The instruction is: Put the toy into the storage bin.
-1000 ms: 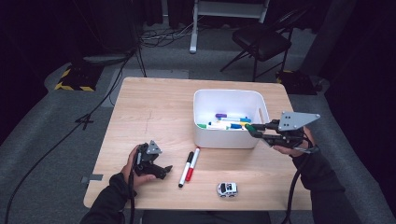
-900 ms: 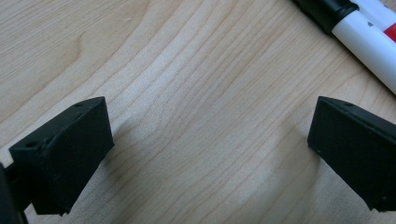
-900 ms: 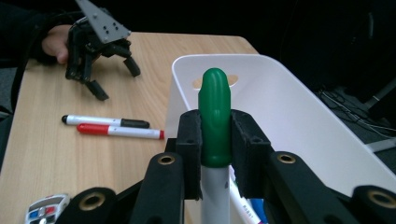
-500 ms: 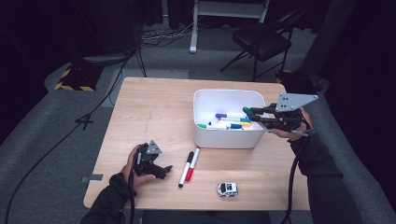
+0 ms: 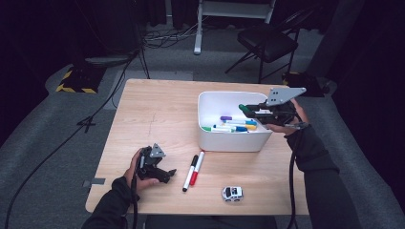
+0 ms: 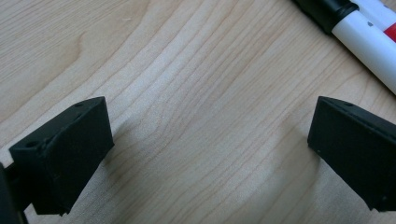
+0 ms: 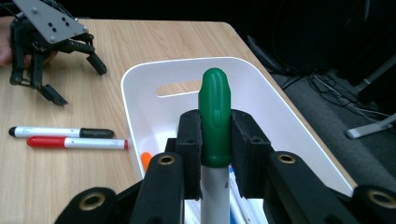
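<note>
My right gripper (image 5: pixel 251 111) is shut on a green-capped marker (image 5: pixel 244 109), which it holds above the right side of the white bin (image 5: pixel 233 142). In the right gripper view the pads clamp the marker (image 7: pixel 215 116) just below its cap, and the cap points over the bin (image 7: pixel 187 62). Several coloured markers (image 5: pixel 234 125) lie inside the bin. A black marker (image 5: pixel 189 167) and a red marker (image 5: pixel 197 168) lie side by side in front of the bin. My left gripper (image 5: pixel 165 175) rests on the table to their left, open; its jaws (image 6: pixel 210 154) stand wide over bare wood.
A small white toy car (image 5: pixel 232 192) sits near the table's front edge. In the right gripper view the left gripper (image 7: pixel 77 81) is beyond the two loose markers (image 7: pixel 60 132). A dark chair (image 5: pixel 267 40) and cables are on the floor behind the table.
My right gripper has carried the green marker up and inward, from beside the bin's right front corner to over its right side. The left gripper has stayed put.
</note>
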Demonstrator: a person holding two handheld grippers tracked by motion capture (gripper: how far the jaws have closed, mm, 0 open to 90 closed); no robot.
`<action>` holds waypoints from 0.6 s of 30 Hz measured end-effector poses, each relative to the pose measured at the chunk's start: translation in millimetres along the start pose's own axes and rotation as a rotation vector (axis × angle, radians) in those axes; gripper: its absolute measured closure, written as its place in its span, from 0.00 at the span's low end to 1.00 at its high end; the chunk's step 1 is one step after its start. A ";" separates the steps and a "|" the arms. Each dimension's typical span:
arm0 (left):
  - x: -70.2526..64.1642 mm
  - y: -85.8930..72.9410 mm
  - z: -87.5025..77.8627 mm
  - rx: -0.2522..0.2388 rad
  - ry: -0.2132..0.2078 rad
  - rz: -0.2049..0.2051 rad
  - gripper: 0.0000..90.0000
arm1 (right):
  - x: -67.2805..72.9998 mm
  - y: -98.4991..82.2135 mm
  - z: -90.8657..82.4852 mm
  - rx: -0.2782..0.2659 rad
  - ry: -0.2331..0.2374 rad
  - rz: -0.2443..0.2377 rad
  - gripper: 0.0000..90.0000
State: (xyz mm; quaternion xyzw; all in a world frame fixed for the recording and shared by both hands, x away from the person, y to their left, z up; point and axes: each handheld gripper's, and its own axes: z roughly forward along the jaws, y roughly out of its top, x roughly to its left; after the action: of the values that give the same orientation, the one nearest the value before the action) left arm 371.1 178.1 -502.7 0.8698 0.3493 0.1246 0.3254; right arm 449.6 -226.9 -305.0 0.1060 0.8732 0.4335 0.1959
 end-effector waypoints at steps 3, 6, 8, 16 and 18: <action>-0.3 -0.1 0.0 -0.001 -0.001 -0.003 0.00 | -1.3 0.9 10.5 0.019 0.006 0.006 0.83; -0.4 -0.1 0.0 0.000 0.000 -0.004 0.00 | -2.2 -0.4 23.6 0.055 0.010 0.003 0.83; -0.1 0.0 0.1 -0.001 0.001 -0.001 0.00 | -3.5 -2.3 31.7 0.080 0.022 0.002 0.83; -0.3 -0.1 0.0 -0.001 -0.001 -0.002 0.00 | -5.3 -14.7 54.0 0.201 0.045 0.002 0.83; -0.2 -0.1 0.1 -0.001 0.000 -0.002 0.00 | -4.9 -18.5 57.3 0.247 0.050 -0.005 0.83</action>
State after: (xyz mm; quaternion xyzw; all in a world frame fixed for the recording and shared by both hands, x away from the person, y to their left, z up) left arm 371.0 178.0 -502.8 0.8694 0.3500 0.1246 0.3258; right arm 478.6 -198.8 -349.8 0.1161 0.9249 0.3246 0.1605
